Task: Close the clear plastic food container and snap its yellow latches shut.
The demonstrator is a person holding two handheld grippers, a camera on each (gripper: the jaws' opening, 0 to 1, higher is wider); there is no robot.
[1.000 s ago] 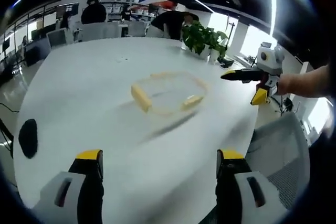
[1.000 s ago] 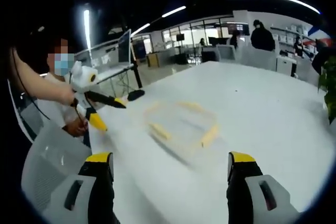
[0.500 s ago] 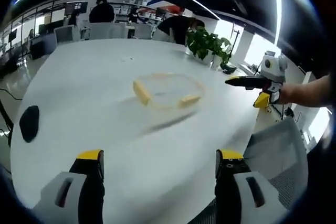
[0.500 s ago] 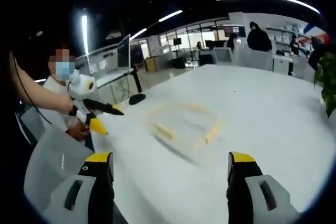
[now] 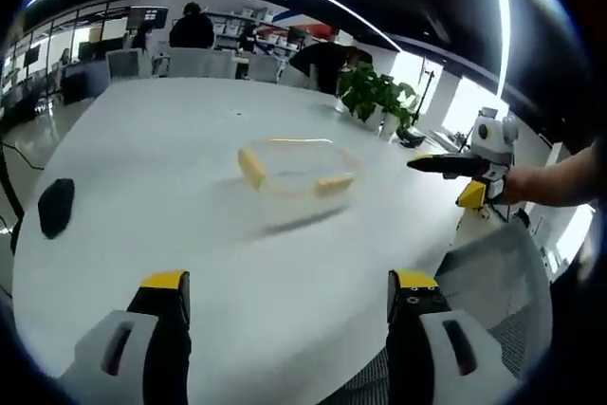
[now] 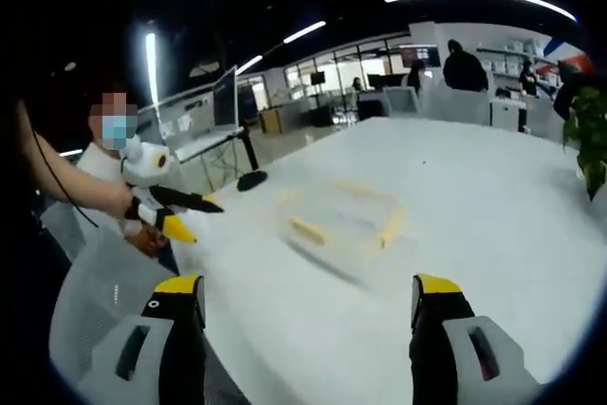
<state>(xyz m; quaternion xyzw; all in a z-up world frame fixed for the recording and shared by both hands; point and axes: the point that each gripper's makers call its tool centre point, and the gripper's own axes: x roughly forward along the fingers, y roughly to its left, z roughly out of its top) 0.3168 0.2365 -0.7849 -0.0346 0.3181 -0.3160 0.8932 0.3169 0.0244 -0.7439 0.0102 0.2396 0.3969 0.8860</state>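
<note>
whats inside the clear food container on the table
Through the clear food container the white table shows, and nothing else that I can make out; motion blur could hide something small. Its yellow latches sit outside on the sides.

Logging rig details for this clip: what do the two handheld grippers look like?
Both match. The left gripper and right gripper each have two black jaws with yellow tips on grey slotted housings. Seen from across the table, each has a white rounded body.

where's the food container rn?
The clear food container sits mid-table on the white table, ahead of both grippers, with the potted plant beyond it in the left gripper view.
</note>
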